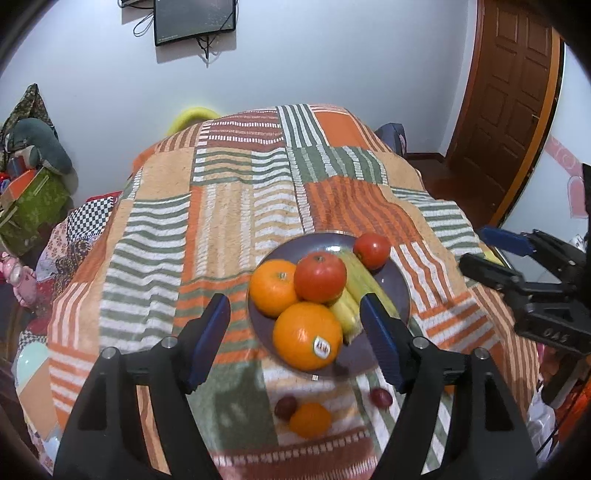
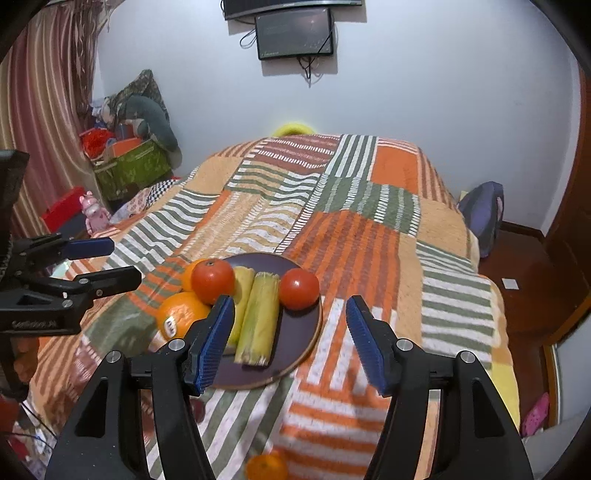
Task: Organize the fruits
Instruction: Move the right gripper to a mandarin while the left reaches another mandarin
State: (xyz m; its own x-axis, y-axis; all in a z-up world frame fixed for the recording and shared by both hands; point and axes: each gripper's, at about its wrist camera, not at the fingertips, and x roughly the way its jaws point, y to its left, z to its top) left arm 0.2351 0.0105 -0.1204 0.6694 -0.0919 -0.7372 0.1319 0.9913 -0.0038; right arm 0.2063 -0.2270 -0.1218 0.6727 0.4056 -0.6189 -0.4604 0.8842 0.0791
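A dark plate point(image 1: 397, 284) sits on the striped bedspread and also shows in the right wrist view point(image 2: 299, 350). It holds two oranges, one with a sticker point(image 1: 306, 336), two tomatoes point(image 1: 320, 276) point(image 2: 298, 288) and two corn cobs point(image 2: 258, 321). My left gripper point(image 1: 295, 328) is open and empty, hovering over the plate's near side. My right gripper point(image 2: 291, 332) is open and empty, above the plate's right edge. A small orange point(image 1: 310, 419) and two small dark red fruits point(image 1: 286, 406) point(image 1: 381, 397) lie on the spread in front of the plate.
The patchwork bedspread point(image 1: 229, 206) covers a bed. Boxes, bags and a plush toy point(image 2: 136, 155) pile up at the left wall. A monitor point(image 2: 293, 33) hangs on the far wall. A wooden door point(image 1: 506, 92) stands at the right.
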